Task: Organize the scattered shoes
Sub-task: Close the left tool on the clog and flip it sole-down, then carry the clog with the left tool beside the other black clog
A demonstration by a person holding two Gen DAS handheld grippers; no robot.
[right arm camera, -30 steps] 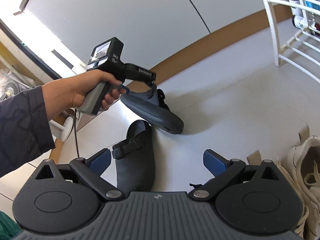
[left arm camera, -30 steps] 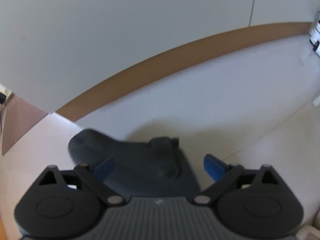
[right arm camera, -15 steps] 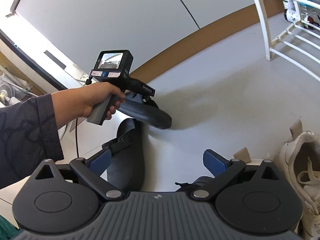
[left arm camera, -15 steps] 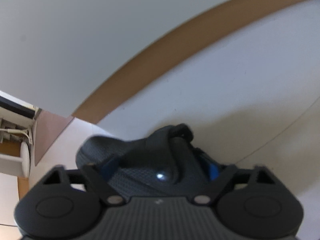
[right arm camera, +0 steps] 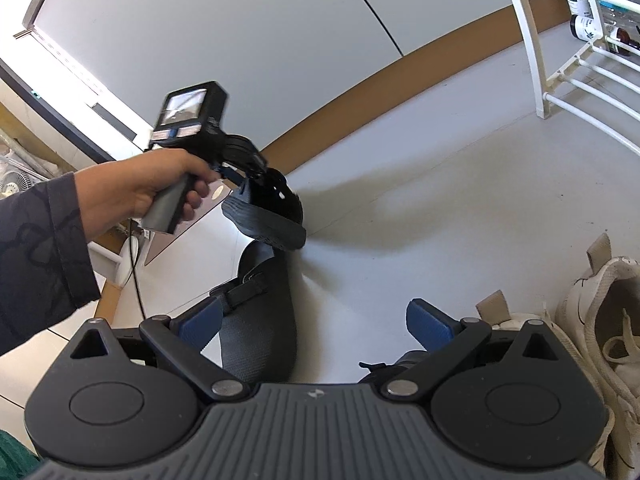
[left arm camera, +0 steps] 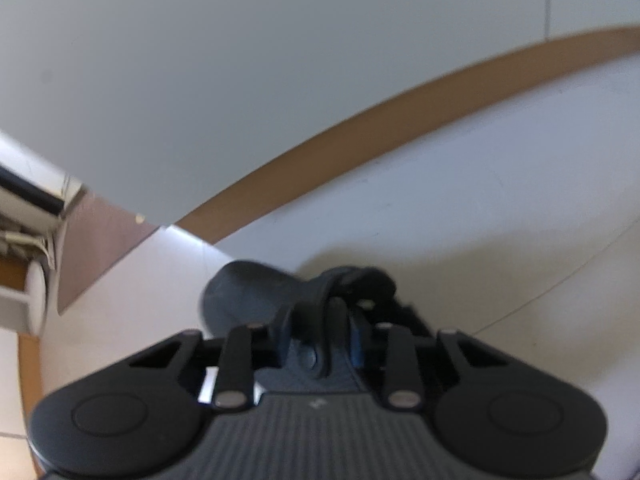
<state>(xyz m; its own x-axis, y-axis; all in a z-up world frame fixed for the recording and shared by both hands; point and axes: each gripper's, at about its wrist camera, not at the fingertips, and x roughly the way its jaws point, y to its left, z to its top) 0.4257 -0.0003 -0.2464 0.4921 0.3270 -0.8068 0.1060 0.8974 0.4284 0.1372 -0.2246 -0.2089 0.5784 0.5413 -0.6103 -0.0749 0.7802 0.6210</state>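
A: Status of the left gripper [left arm camera: 320,344]?

B: Jaws closing on the strap of the dark grey fabric clog [right arm camera: 266,220]; the clog hangs tilted above the floor at 10 o'clock in the right wrist view.

A: The right gripper [right arm camera: 312,320]?

B: Jaws apart, nothing held. The matching grey clog [right arm camera: 264,320] lies at 6 o'clock and the white lace-up sneaker [right arm camera: 600,320] at 4 o'clock; neither appears sorted.

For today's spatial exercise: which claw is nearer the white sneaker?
Right. The right claw hangs open just beside the white sneaker; the left claw, closing on a dark clog, is farther away.
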